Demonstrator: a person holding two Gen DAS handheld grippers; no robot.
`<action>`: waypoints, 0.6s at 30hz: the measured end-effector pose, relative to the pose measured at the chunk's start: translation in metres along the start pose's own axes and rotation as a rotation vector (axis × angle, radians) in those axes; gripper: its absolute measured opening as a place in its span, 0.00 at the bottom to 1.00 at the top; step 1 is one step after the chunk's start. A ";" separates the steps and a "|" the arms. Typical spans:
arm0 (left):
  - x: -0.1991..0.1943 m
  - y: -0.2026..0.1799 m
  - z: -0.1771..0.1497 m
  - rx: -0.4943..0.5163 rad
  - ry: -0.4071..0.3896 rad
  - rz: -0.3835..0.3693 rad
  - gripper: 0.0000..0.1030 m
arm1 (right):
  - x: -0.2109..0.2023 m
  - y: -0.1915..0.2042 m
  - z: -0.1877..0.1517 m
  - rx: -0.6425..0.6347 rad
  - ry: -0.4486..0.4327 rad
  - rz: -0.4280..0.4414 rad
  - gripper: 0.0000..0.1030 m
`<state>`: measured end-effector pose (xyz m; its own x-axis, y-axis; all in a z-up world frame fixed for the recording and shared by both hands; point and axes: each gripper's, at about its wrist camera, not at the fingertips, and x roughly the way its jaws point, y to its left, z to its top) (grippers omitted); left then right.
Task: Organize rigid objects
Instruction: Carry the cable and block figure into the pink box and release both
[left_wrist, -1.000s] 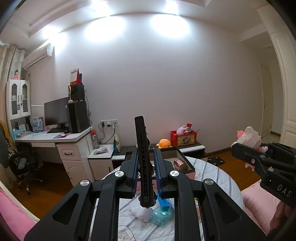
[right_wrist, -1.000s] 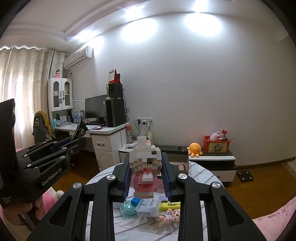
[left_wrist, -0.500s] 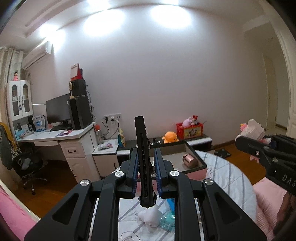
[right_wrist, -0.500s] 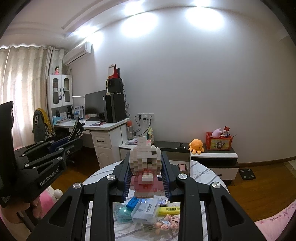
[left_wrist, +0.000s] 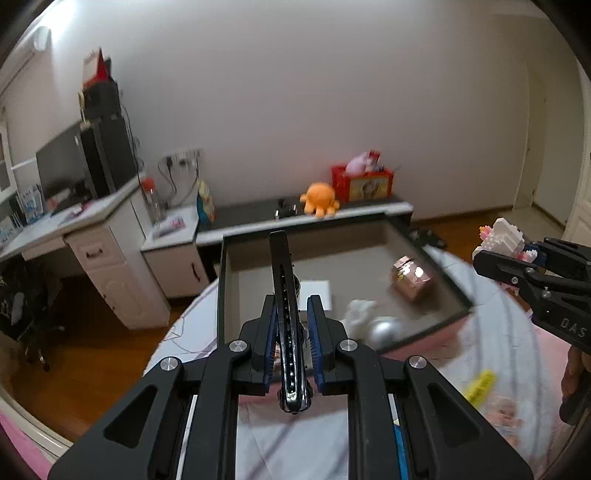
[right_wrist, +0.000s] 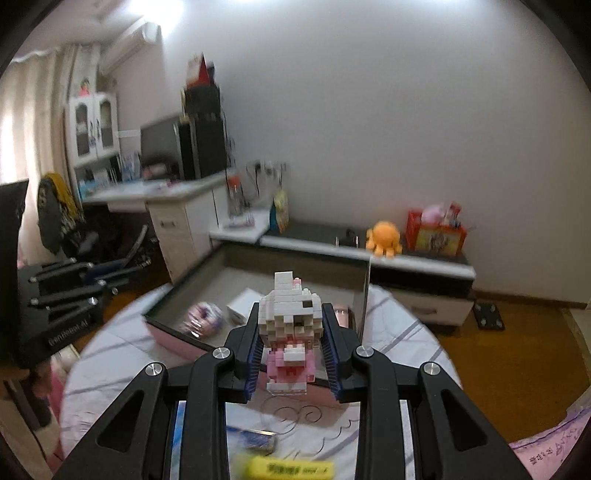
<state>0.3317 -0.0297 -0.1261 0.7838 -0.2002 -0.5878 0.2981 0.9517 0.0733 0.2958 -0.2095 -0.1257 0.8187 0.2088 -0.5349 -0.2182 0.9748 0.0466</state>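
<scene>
My left gripper (left_wrist: 291, 332) is clenched on a slim black bar-shaped object (left_wrist: 284, 295), standing upright between the blue pads (left_wrist: 270, 334); I cannot tell what it is. My right gripper (right_wrist: 291, 347) grasps a white-and-pink brick-built figure (right_wrist: 290, 328), upright, pads (right_wrist: 254, 358) pressed to both its sides. From the left wrist view the same figure (left_wrist: 502, 236) shows at the right edge, held off to the side of the tray.

Nearest on the round table with striped cloth (right_wrist: 399, 332): a yellow highlighter (right_wrist: 291, 469) at the bottom edge of the right view, with a blue item (right_wrist: 251, 441) just behind it, too blurred to name. In the left view the highlighter (left_wrist: 480, 384) lies beside a small doll (left_wrist: 506, 419).

Next, the shallow dark-rimmed tray (left_wrist: 220, 295) rests on the table. Inside it: a white card box (left_wrist: 317, 291), a copper-pink can (left_wrist: 412, 278) lying on its side, a white figurine (left_wrist: 358, 317) touching a silver ball (left_wrist: 386, 328) near the front rim. The right view shows a pink-purple round object (right_wrist: 203, 319) at the tray's near left corner, blurred.

Beyond the table, a low cabinet (left_wrist: 295, 218) carries an orange plush octopus (left_wrist: 319, 197) and a red box (left_wrist: 364, 182). Farther left, a white desk (left_wrist: 103, 236) with a monitor (left_wrist: 61, 162).
</scene>
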 end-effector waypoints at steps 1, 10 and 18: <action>0.014 0.001 0.000 0.001 0.031 -0.012 0.15 | 0.009 0.000 0.000 0.002 0.019 0.012 0.29; 0.083 -0.014 -0.007 0.045 0.163 -0.036 0.16 | 0.099 0.001 -0.011 -0.064 0.207 -0.015 0.29; 0.100 -0.023 -0.008 0.073 0.212 -0.039 0.18 | 0.105 -0.007 -0.012 -0.035 0.249 -0.016 0.29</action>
<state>0.3991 -0.0702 -0.1929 0.6414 -0.1762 -0.7467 0.3709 0.9232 0.1007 0.3770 -0.1958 -0.1922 0.6674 0.1630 -0.7267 -0.2280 0.9736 0.0089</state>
